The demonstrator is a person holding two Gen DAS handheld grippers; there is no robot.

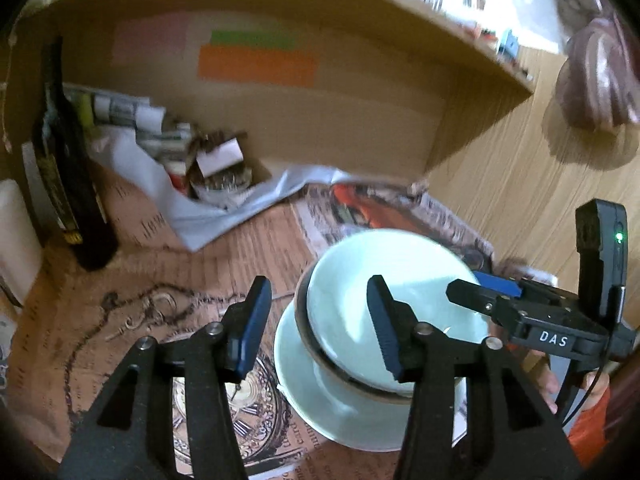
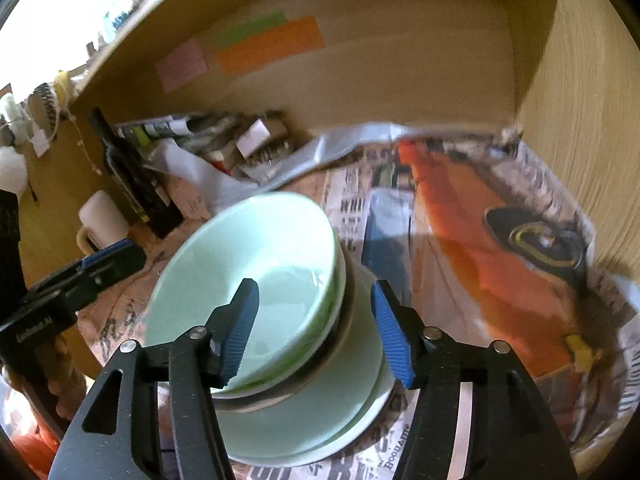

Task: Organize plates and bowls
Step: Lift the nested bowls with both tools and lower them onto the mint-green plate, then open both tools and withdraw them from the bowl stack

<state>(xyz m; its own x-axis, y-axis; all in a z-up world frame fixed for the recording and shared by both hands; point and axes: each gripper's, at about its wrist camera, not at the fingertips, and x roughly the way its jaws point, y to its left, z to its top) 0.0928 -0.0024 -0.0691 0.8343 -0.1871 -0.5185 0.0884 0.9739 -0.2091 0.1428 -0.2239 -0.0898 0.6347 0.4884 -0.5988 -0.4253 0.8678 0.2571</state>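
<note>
A pale green bowl (image 1: 360,304) (image 2: 256,276) sits nested on a darker-rimmed bowl, stacked on pale green plates (image 1: 320,396) (image 2: 320,412) on the newspaper-lined shelf floor. My left gripper (image 1: 320,328) is open and empty, hovering just in front of the stack at its left side. My right gripper (image 2: 316,328) is open and empty, its fingers straddling the stack's right rim without touching that I can tell. The right gripper also shows in the left wrist view (image 1: 500,296), and the left gripper shows in the right wrist view (image 2: 80,276).
A dark bottle (image 1: 68,168) (image 2: 132,176) stands at the left of the wooden cubby. A white mug (image 2: 102,220) stands beside it. Crumpled paper and small boxes (image 1: 192,160) lie at the back. A wooden side wall (image 2: 580,120) is on the right.
</note>
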